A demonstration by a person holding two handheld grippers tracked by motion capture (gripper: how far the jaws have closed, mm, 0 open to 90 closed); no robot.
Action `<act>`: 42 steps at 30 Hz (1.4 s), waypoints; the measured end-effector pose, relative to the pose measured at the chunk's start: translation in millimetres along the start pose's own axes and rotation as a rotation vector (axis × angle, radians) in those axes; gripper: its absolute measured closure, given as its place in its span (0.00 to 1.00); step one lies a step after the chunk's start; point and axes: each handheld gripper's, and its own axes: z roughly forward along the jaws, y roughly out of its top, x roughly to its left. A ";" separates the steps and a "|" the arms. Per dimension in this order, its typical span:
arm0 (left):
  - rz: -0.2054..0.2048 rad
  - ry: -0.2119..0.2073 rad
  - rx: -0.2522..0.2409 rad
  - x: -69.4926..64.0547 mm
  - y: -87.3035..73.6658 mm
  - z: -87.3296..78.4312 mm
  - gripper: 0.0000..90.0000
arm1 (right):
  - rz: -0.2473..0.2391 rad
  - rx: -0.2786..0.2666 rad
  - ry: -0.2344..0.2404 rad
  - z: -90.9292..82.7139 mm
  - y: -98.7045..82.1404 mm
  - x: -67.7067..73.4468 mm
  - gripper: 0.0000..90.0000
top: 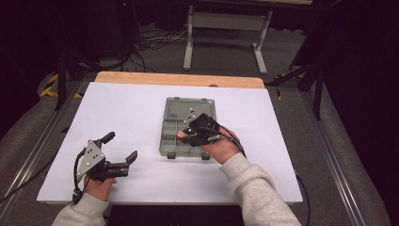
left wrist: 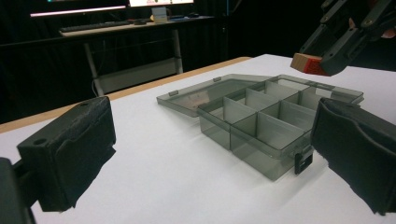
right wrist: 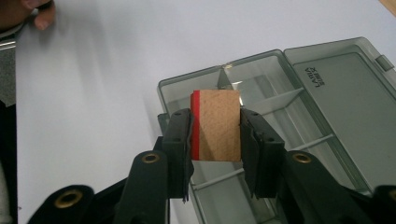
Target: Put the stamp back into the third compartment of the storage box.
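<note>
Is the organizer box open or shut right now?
Open. The grey box has its lid folded back flat on the table, with bare compartments showing. The right gripper holds a wooden block above it.

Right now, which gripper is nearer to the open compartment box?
Right. The right gripper, shut on a wooden block, hangs directly above the compartment box. The left gripper sits open on the table, well off to the box's left.

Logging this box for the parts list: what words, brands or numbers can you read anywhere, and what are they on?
Open lid of the compartment box: one short line of raised lettering near its hinge edge, seen upside down in the right gripper view, too blurred to read.
Wooden block with a red edge, held in the right hand-held gripper: no text.
</note>
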 end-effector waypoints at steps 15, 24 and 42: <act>-0.002 0.001 -0.001 0.3 -0.1 0.0 0.01 | 0.049 0.021 -0.038 2.8 -0.4 -17.3 0.73; 0.001 0.001 0.000 0.5 -0.1 0.0 0.01 | 0.076 0.036 -0.056 5.7 -3.0 -27.4 0.73; 0.001 0.001 -0.001 0.8 -0.3 0.1 0.01 | 0.147 0.062 -0.100 12.7 -11.4 -51.3 0.73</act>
